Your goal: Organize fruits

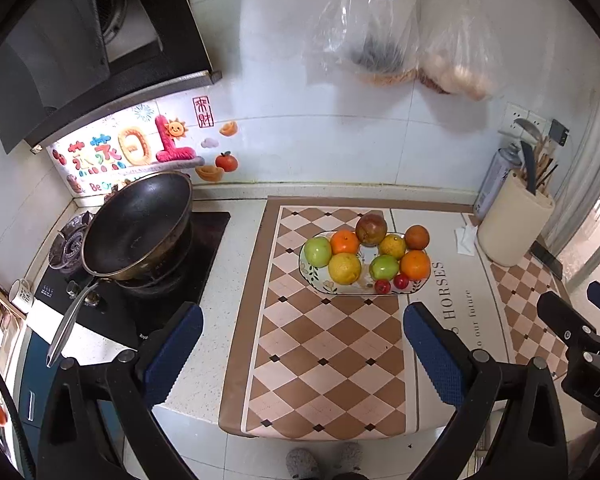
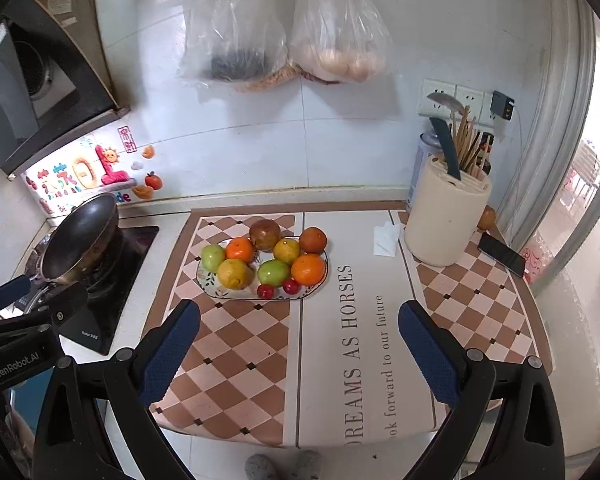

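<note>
A patterned oval plate [image 1: 342, 289] [image 2: 236, 294] sits on the checkered mat, loaded with fruit: two green apples [image 1: 317, 251] [image 2: 213, 257], oranges [image 1: 415, 265] [image 2: 308, 269], yellow citrus [image 1: 344, 268] [image 2: 236, 273], a dark red-brown fruit [image 1: 371, 229] [image 2: 264, 234] and two small red fruits [image 1: 383, 286] [image 2: 265, 291]. My left gripper [image 1: 302, 322] is open and empty, held back from the plate. My right gripper [image 2: 299, 318] is open and empty, to the plate's near right. Each gripper shows at the edge of the other's view.
A black wok [image 1: 138, 226] [image 2: 78, 236] sits on the stove at left. A cream knife block [image 1: 514, 224] [image 2: 446, 220] with utensils, a spray can [image 1: 496, 178], a phone [image 2: 502, 254] and a tissue [image 2: 386, 240] stand at right. Plastic bags [image 2: 284, 24] hang on the wall.
</note>
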`<state>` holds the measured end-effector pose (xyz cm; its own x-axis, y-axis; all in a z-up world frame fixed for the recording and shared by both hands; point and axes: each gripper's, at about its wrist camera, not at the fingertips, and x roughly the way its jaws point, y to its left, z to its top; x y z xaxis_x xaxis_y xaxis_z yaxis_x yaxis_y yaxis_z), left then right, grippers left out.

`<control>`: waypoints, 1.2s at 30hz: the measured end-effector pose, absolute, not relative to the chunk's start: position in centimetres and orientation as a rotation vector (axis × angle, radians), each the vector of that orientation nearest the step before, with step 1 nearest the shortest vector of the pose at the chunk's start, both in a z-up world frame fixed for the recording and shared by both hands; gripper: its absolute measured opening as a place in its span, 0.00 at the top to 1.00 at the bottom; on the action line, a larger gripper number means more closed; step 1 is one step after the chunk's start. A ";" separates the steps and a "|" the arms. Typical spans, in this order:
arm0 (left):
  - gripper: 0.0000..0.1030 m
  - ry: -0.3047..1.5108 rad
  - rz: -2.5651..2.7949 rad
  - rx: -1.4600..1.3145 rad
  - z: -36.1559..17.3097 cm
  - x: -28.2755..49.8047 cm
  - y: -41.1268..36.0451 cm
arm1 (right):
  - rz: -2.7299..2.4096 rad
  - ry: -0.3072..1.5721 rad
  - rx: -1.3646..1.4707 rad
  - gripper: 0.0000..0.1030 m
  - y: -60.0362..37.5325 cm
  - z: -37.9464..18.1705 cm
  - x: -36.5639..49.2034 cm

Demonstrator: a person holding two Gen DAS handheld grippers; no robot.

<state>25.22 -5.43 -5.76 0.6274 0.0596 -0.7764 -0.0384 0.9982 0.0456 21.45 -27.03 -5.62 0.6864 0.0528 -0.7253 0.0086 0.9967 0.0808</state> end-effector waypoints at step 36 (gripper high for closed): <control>0.00 0.945 0.040 0.034 -7.8 28.6 -5.9 | 0.010 0.869 0.082 0.02 -27.2 -8.6 25.2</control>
<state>28.63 -5.91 -7.84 0.5854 0.0493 -0.8093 -0.0196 0.9987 0.0466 25.22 -27.16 -8.63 0.6455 0.0426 -0.7626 0.0247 0.9968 0.0765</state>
